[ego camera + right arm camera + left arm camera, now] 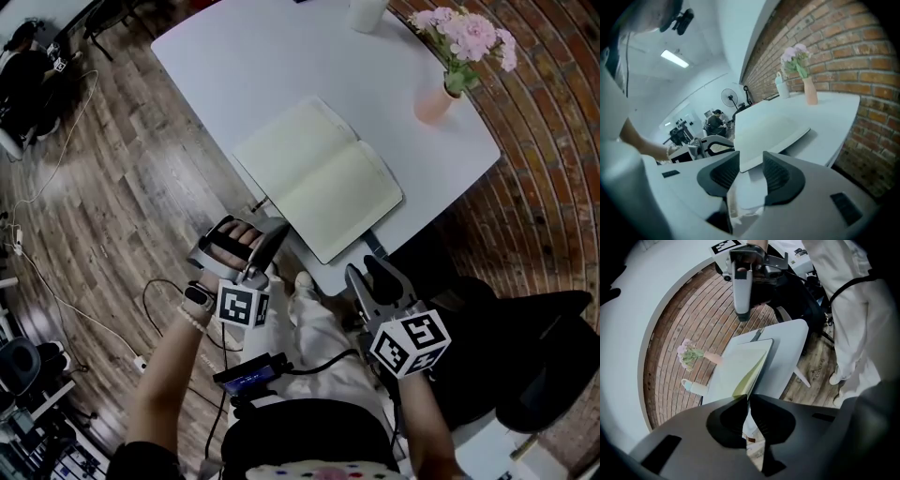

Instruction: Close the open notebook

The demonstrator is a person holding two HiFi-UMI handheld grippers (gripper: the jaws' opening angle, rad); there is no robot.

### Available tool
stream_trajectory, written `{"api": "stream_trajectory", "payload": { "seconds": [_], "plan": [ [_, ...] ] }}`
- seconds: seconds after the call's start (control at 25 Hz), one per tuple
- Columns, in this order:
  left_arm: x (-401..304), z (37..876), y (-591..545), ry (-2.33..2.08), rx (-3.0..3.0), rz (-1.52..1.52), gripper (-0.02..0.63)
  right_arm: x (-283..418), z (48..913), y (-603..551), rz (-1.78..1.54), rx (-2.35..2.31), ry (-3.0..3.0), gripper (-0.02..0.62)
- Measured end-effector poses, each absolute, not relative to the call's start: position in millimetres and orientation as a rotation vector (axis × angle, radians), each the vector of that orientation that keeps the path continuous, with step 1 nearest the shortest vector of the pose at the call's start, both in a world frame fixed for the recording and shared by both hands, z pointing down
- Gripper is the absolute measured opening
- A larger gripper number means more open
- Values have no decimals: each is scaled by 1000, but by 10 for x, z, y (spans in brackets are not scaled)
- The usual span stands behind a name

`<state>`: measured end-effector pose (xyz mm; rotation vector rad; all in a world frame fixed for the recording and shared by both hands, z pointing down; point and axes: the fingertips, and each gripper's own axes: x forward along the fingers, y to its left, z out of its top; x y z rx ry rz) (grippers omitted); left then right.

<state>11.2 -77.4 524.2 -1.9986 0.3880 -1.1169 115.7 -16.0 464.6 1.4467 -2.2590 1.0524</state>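
While the notebook (319, 178) lies open on the tabletop (234, 66), the left gripper (270, 239) is closed and empty, the right gripper (368, 272) half-open, empty.

White trousers (314, 323) and white shoe (304, 280) being worn, black top (309, 436) above. Pale bead bracelet (192, 317) being worn on left wrist. Grey left gripper (269, 240) being topped by black-and-white marker cube (243, 306); right gripper (373, 273) likewise. Black cable (319, 364) being run to small black device (248, 375) at waist.

Head view: high above left gripper (272, 232) and right gripper (370, 274), steeply down. Gripper views: low, close, along own jaws; all three share notebook (319, 178) ahead of tips.
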Motion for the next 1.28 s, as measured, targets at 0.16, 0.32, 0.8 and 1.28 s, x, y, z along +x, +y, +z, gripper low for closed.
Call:
{"api": "stream_trajectory", "payload": {
  "seconds": [0.16,0.32,0.8,1.28],
  "plan": [
    [109,5210,-779,405,-2005,-1107,35,1003,4878,-158,1402,1413,-2247,204],
    [98,5184,-788,414,-2014,-1102,36,950,4999,-249,1641,1448,-2211,227],
    [64,4969,-952,556,-2044,-1026,17,1105,5041,-499,1934,1627,-2171,232],
    [-56,5251,-851,309,-1920,-1149,154,1084,4986,-393,1890,1631,-2185,232]
  ]
}}
